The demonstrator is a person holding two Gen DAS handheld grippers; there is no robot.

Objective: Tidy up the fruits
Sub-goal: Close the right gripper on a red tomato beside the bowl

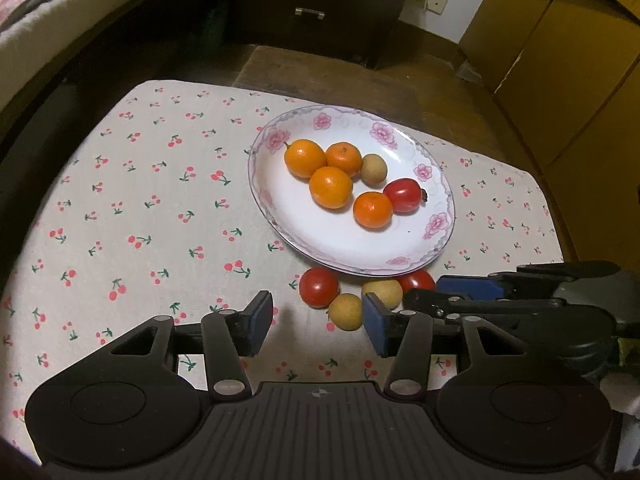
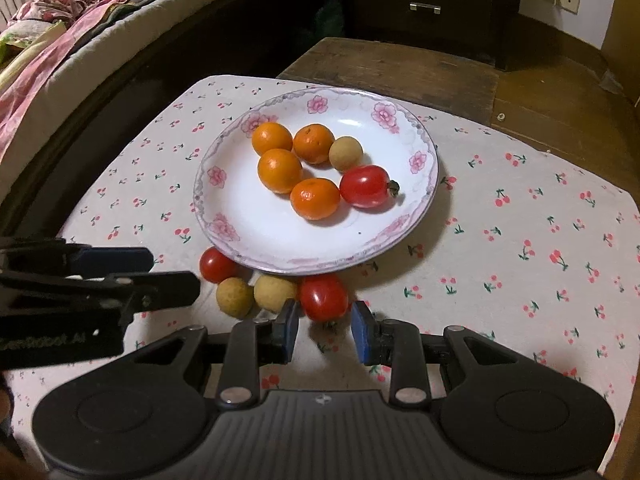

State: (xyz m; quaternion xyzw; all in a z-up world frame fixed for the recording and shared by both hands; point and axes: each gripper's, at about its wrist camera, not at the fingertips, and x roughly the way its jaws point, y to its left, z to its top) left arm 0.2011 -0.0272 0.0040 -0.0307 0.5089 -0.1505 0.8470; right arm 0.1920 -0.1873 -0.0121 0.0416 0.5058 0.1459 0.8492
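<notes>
A white floral plate holds several oranges, a tan longan and a red tomato. On the cloth just in front of the plate lie two tomatoes and two longans. My right gripper is open, its tips either side of the nearer tomato. My left gripper is open and empty, close behind the loose fruits.
The table wears a cherry-print cloth. A bed runs along the left. A dark drawer cabinet and wooden floor lie beyond the table; yellow cupboards stand at the right.
</notes>
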